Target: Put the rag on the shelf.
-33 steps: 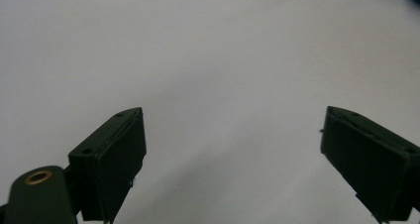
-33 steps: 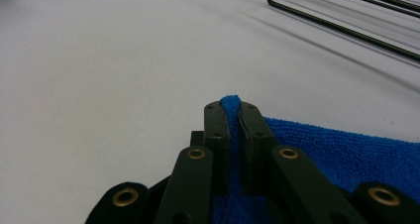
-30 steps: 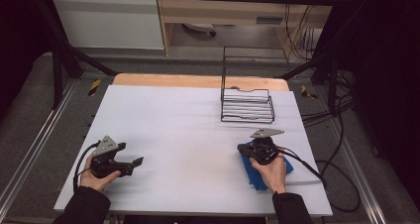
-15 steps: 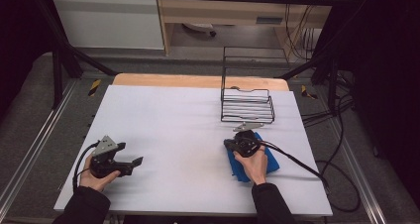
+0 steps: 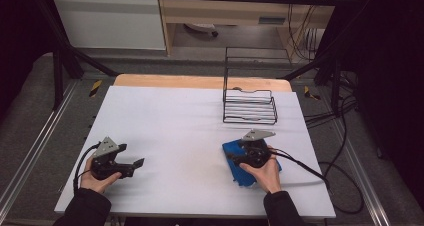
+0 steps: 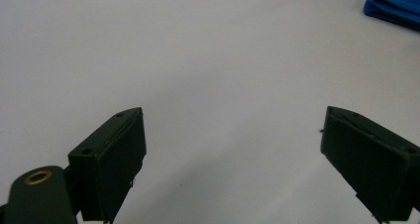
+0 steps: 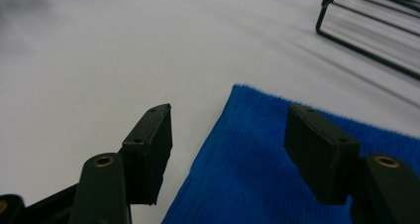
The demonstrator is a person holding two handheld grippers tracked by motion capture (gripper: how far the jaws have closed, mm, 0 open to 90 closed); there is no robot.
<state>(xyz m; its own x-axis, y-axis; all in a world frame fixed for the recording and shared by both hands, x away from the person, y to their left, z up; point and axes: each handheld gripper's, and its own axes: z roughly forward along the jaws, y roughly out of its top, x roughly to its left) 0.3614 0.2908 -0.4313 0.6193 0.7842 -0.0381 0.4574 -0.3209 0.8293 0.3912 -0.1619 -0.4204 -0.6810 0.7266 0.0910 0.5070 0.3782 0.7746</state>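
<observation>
Grippers both gape: right gripper (image 7: 228, 144) straddles the folded blue ribbed cloth's (image 7: 257, 174) edge; left gripper (image 6: 233, 159) rests over white tabletop (image 5: 175, 126), near nothing.

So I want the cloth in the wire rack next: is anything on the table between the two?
Nothing visible. The cloth lies under the right tool, whose jaws are open over its edge, and the rack stands just beyond it, with only bare white table between them.
</observation>
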